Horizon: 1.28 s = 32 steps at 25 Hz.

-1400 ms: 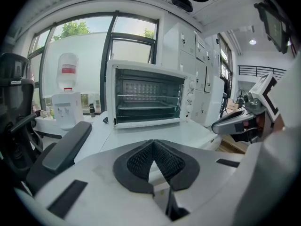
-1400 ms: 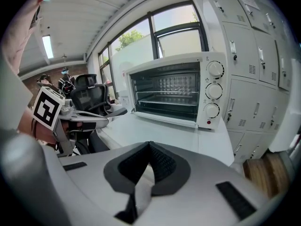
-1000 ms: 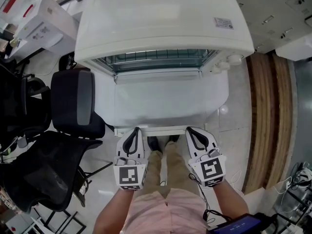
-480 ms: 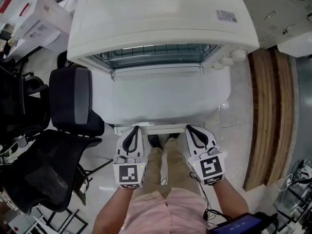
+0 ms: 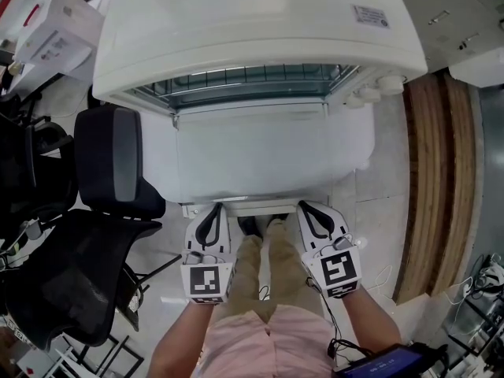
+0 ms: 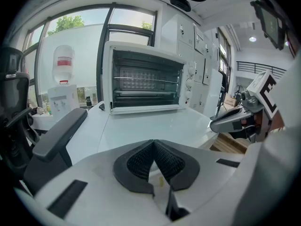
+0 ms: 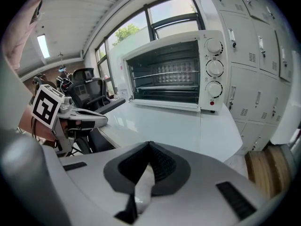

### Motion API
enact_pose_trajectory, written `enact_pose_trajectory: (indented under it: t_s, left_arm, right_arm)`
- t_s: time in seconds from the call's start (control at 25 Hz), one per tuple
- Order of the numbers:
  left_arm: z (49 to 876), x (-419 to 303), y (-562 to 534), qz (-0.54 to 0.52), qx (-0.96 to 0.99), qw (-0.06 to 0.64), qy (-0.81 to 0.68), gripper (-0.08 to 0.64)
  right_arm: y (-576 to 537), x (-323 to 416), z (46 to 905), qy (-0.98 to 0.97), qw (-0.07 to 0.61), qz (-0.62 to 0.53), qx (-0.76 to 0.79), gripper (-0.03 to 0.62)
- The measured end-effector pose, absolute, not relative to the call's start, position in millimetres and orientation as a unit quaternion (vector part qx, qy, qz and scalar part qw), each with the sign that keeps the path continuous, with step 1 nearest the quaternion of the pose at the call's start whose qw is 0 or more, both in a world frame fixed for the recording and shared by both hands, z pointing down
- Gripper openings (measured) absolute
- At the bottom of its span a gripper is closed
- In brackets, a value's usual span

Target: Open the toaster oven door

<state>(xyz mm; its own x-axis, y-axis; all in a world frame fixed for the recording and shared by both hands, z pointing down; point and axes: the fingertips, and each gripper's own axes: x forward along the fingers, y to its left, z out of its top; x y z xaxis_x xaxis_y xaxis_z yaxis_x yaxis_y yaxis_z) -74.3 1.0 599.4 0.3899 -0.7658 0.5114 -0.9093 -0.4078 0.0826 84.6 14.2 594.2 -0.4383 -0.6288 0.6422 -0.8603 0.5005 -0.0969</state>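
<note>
A white toaster oven (image 5: 260, 30) stands at the back of a white table (image 5: 268, 160). Its wire racks (image 6: 146, 84) show plainly through the front, and its door (image 6: 148, 108) seems to lie folded down as a low white strip. Three knobs (image 7: 214, 68) sit on its right side. My left gripper (image 5: 213, 213) and right gripper (image 5: 309, 211) hover side by side at the table's near edge, far from the oven. Both are shut with nothing between the fingers, as the left gripper (image 6: 153, 143) and right gripper (image 7: 149, 146) views show.
Black office chairs (image 5: 114, 172) stand close at the table's left. A wooden floor strip (image 5: 429, 187) runs along the right. White cabinets (image 7: 254, 55) stand right of the oven, and a water dispenser (image 6: 62, 86) stands by the window. The person's legs (image 5: 264, 266) stand between the grippers.
The head view has shifted a little, so the oven looks larger and lower in the picture. Both grippers have stayed almost still at the table's edge.
</note>
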Motion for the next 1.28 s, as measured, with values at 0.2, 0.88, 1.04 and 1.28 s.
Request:
enact_pose_trajectory:
  t_s: [0.2, 0.88, 1.04, 1.28]
  left_arm:
    - [608, -75, 2, 0.205, 0.813, 0.18, -0.514, 0.012]
    - [628, -73, 0, 0.211, 0.809, 0.19, -0.514, 0.012]
    - [629, -74, 0, 0.211, 0.811, 0.186, -0.514, 0.012]
    - [629, -73, 1, 0.213, 0.811, 0.188, -0.51, 0.012]
  right_arm:
    - [15, 85, 602, -0.82, 0.277, 0.215, 0.453, 0.002]
    - [13, 86, 624, -0.819, 0.281, 0.221, 0.449, 0.002]
    - [13, 86, 625, -0.821, 0.278, 0.218, 0.448, 0.001]
    - [14, 86, 625, -0.821, 0.281, 0.22, 0.445, 0.002]
